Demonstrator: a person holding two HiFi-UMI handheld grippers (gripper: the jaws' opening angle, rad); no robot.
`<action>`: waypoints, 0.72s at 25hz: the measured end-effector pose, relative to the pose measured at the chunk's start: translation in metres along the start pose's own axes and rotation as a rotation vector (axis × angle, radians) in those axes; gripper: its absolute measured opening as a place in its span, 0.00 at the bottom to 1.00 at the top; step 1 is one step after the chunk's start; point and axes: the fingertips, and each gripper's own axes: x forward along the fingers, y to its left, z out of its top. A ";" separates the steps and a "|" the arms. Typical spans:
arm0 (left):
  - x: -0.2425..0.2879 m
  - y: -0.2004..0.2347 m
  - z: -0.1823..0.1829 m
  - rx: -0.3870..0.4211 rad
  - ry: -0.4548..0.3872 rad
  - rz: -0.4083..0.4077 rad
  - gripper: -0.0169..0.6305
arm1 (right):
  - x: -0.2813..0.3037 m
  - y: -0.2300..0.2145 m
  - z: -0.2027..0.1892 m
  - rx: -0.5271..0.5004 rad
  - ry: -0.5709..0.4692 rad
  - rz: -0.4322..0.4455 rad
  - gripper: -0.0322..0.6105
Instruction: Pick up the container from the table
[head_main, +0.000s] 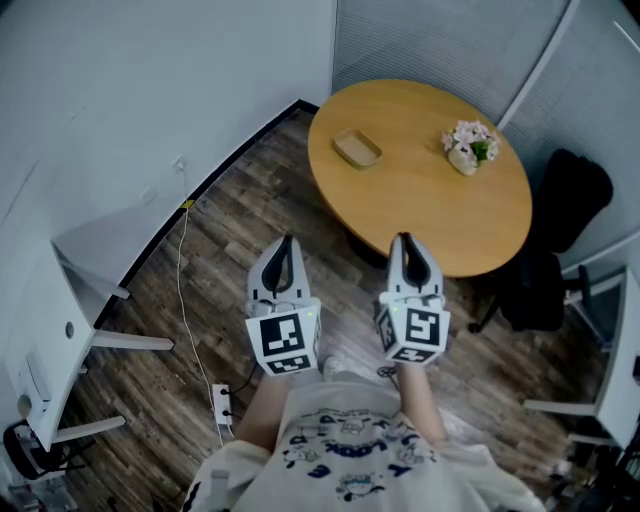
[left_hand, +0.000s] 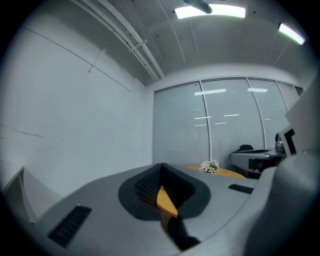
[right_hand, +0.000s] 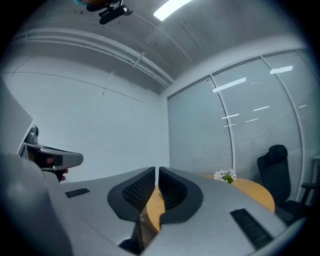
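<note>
Two grippers show in the head view, the left gripper (head_main: 289, 241) and the right gripper (head_main: 403, 239). Both are held low in front of the person, side by side, and both point at the round table (head_main: 420, 215). I think they are held like this because the reach has not begun. The container (head_main: 357, 149) is a small tan tray. It lies on the far left part of the table, well apart from both grippers. Some flowers (head_main: 470, 146) sit on the far right part of the table, away from the container. A black chair (head_main: 562, 205) stands by the table's right side. A white cable (head_main: 181, 262) runs over the floor on the left. Nothing on the table stands between the grippers and the container, but the person is back from the table's near edge.

One pair of jaws fills the left gripper view, and they are pressed together at the tip with nothing in them. A bit of the orange table top peeps through the gap lower down. The flowers (left_hand: 209, 166) show far off. I cannot see the container here.

Same story in the right gripper view: the jaws are as good as together, with just a thin slit, and they hold nothing. The table (right_hand: 256, 192), the flowers (right_hand: 225, 175) and the chair (right_hand: 272, 165) show beyond them. The container does not show here either.
</note>
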 end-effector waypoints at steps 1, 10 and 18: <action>0.002 -0.001 -0.002 -0.001 0.003 0.004 0.03 | 0.002 -0.002 -0.002 0.004 0.002 0.004 0.09; 0.013 -0.006 -0.014 -0.015 0.032 0.045 0.03 | 0.018 -0.009 -0.019 0.013 0.050 0.052 0.09; 0.048 -0.001 -0.021 -0.016 0.054 0.050 0.03 | 0.054 -0.011 -0.032 0.023 0.078 0.074 0.09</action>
